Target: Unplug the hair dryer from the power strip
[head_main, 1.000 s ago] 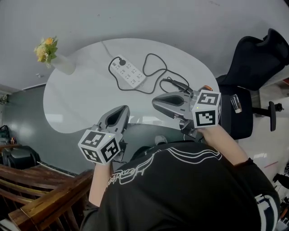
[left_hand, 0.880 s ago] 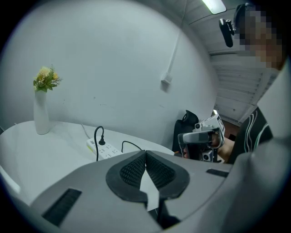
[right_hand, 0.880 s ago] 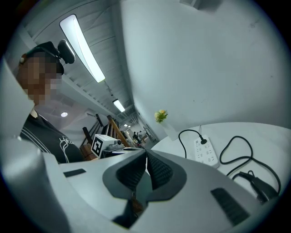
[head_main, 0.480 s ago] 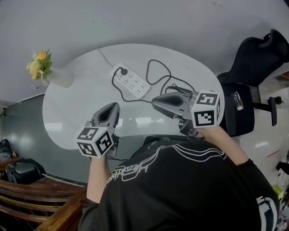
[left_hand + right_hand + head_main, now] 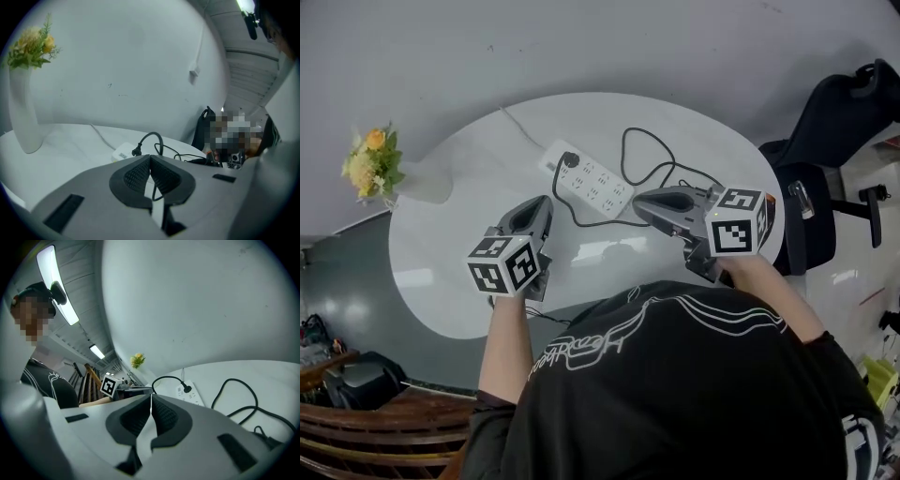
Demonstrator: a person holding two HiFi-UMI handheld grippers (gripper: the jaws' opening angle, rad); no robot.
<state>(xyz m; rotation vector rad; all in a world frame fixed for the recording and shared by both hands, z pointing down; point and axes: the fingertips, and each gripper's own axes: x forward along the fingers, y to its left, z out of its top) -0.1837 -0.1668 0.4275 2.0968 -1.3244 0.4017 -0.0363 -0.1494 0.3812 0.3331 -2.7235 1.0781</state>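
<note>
A white power strip [image 5: 591, 185] lies on the round white table [image 5: 450, 234], with a black plug [image 5: 572, 160] in its far-left end. From the plug a black cord [image 5: 649, 150] loops right and runs behind my right gripper [image 5: 639, 202], which hides the hair dryer. That gripper is shut and empty, just right of the strip. My left gripper [image 5: 540, 202] is also shut and empty, just left of the strip. The left gripper view shows the plug [image 5: 137, 151] and the strip [image 5: 123, 151] beyond the closed jaws. The right gripper view shows the strip [image 5: 191, 395], the plug [image 5: 187, 389] and the cord [image 5: 234, 397].
A white vase of yellow flowers [image 5: 373, 169] stands at the table's left edge, and it rises tall at the left of the left gripper view [image 5: 23, 117]. A black office chair [image 5: 825, 141] stands right of the table. A grey wall lies behind.
Both grippers have moved forward and down over the table toward the power strip, the left one further. Both stayed shut. The strip now sits between their tips.
</note>
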